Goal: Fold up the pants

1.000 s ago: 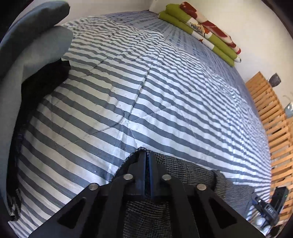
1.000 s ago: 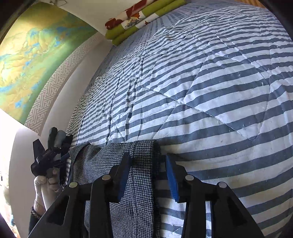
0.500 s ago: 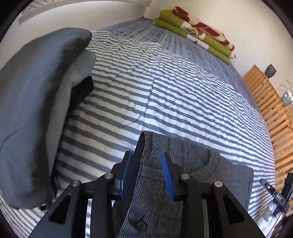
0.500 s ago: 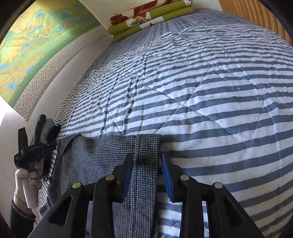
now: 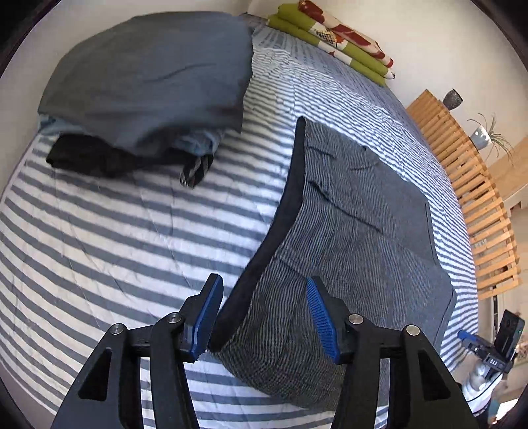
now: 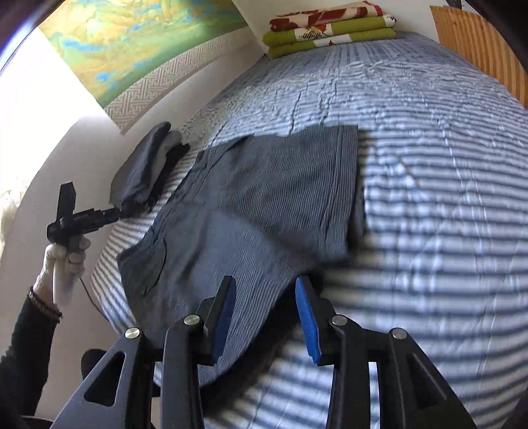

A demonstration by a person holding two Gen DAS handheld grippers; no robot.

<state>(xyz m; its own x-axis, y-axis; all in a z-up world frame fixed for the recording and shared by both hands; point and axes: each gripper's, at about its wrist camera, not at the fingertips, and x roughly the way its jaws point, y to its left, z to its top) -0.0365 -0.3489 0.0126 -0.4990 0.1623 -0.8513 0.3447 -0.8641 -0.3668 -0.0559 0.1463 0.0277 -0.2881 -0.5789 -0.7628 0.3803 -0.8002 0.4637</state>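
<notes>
Grey checked pants (image 5: 356, 211) lie folded flat on the blue-and-white striped quilt (image 5: 115, 237). My left gripper (image 5: 264, 318) hovers open above their near left edge, which runs dark between the blue pads (image 5: 208, 316) without touching them. In the right wrist view the same pants (image 6: 264, 204) spread ahead, a pocket showing at the left. My right gripper (image 6: 265, 318) is open above their near corner and holds nothing. A gloved hand (image 6: 62, 267) holds the left gripper's handle (image 6: 76, 221) at the pants' left side.
A stack of folded dark grey clothes (image 5: 148, 82) sits on the quilt left of the pants, also seen as the stack (image 6: 145, 171). Green and red folded blankets (image 6: 330, 29) lie at the far end. A wooden slatted frame (image 5: 462, 184) borders the right side. A painting (image 6: 132, 39) hangs on the left wall.
The left gripper, shut on the pants' edge a second ago, has opened and let go. Both grippers have risen and pulled back, leaving the pants lying on the quilt.
</notes>
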